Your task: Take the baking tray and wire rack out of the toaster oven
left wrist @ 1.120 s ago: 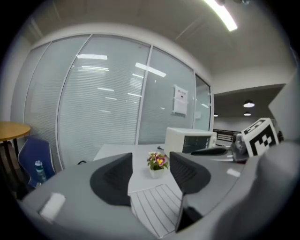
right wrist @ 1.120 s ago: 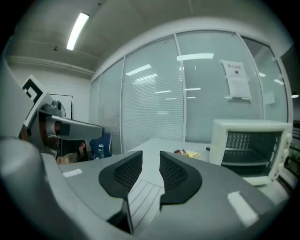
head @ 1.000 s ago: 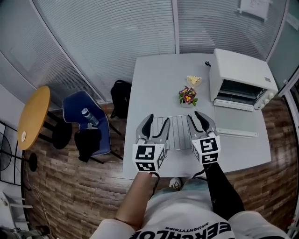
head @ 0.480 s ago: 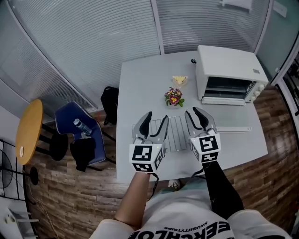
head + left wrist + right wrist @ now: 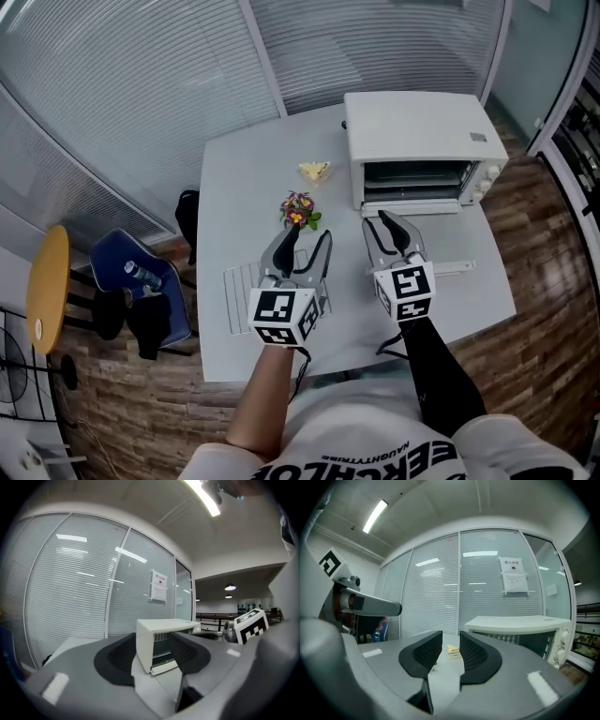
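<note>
Our left tool (image 5: 307,236) and right tool (image 5: 380,221) stand spread, empty; wire rack (image 5: 236,292) lies near left on the desk (image 5: 244,178); baking tray, unseen inside toaster oven (image 5: 412,131), likely stiff, slick: we'd pinch its rim

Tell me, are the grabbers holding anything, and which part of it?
Nothing is held. The left gripper and the right gripper both have their fingers apart and empty. The wire rack lies on the table, near the left gripper.

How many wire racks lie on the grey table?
1: the silver wire rack lies at the table's left edge, partly behind the left gripper. The white toaster oven may hide another.
</note>
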`<action>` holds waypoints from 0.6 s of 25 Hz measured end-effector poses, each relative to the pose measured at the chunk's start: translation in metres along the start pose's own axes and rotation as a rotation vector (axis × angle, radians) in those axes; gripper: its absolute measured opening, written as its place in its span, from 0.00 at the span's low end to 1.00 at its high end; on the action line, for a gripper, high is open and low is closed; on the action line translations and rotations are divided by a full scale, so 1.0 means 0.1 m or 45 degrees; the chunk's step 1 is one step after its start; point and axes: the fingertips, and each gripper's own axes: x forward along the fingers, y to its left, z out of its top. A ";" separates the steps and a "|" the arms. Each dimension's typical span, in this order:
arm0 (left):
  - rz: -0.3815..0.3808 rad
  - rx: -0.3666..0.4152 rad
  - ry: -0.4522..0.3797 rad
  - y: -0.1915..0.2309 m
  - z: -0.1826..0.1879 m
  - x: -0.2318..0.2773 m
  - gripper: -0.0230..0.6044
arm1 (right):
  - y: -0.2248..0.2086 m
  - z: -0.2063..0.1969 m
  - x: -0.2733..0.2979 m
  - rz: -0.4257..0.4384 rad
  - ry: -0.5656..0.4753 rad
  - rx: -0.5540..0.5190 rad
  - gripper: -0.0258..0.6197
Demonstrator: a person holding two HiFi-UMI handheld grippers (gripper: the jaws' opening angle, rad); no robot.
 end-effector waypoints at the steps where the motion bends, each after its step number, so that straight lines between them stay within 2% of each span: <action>1: 0.005 -0.013 -0.001 -0.05 0.00 0.09 0.47 | -0.10 -0.01 0.02 0.010 0.003 0.001 0.19; 6: 0.002 -0.037 0.013 -0.45 -0.05 0.58 0.47 | -0.64 -0.07 0.05 0.047 0.022 -0.003 0.19; 15: 0.007 -0.078 0.069 -0.94 -0.24 1.36 0.47 | -1.48 -0.43 0.08 0.074 0.102 0.042 0.19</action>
